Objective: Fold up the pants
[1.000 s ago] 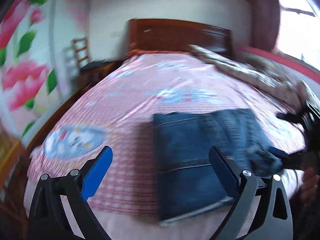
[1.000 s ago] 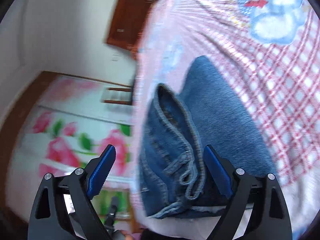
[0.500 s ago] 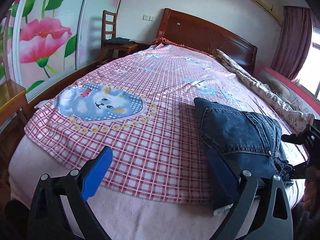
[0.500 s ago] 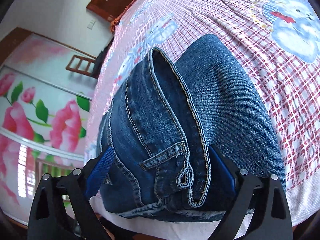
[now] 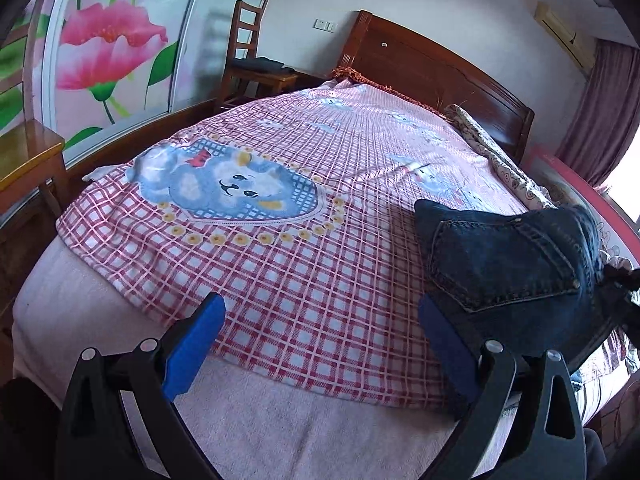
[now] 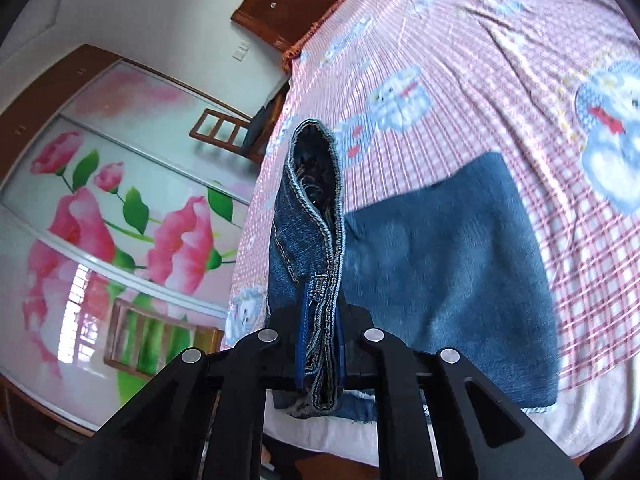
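Note:
The pants are blue jeans, folded into a stack near the foot of a bed with a pink checked sheet. In the right wrist view my right gripper is shut on the jeans' waistband edge, which stands up on end while the rest of the denim lies flat. My left gripper is open and empty, low over the sheet, left of the jeans; its right finger is close to the stack. The right gripper shows dark at the far right of the left wrist view.
A wooden headboard stands at the far end. A wooden chair and a floral sliding wardrobe stand left of the bed. A rolled quilt lies along the bed's right side. A wooden table corner is at left.
My right gripper has shut on the jeans' waistband edge and lifted it upright. My left gripper has swung left, low over the sheet, and stayed open.

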Motion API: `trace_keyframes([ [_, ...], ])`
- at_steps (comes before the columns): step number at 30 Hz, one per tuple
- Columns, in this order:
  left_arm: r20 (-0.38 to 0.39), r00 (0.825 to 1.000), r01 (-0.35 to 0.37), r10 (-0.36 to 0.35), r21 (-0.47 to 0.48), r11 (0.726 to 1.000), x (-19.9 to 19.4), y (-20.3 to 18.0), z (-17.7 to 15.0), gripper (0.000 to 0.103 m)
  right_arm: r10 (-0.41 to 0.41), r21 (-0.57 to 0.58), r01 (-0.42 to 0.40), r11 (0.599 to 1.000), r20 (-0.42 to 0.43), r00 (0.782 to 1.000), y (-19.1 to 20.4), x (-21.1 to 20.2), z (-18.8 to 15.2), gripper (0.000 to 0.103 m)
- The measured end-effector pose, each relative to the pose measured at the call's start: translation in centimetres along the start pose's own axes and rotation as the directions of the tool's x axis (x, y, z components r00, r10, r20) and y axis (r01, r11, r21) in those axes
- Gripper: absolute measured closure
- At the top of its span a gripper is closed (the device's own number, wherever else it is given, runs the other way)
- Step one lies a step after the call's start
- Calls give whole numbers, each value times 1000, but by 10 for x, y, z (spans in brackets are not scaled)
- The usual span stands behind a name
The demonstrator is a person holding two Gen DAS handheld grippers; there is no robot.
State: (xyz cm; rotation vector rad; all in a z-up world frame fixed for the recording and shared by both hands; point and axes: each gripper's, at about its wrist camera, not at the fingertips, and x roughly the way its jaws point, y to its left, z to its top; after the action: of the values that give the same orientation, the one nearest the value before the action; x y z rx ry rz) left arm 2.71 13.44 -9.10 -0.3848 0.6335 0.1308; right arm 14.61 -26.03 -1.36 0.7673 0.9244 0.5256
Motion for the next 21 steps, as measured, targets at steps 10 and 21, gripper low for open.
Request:
trace_keyframes([
  [10,-17,1000,22,-20,122,992,-1,-28,-4,6,-177,175,177,969,-16,984,-103,-17,-31,91],
  [21,-55,932,357,-357,297,886,-20,-134,37,2,-98,102,82,991,158,983,-40,-51,-17,77],
])
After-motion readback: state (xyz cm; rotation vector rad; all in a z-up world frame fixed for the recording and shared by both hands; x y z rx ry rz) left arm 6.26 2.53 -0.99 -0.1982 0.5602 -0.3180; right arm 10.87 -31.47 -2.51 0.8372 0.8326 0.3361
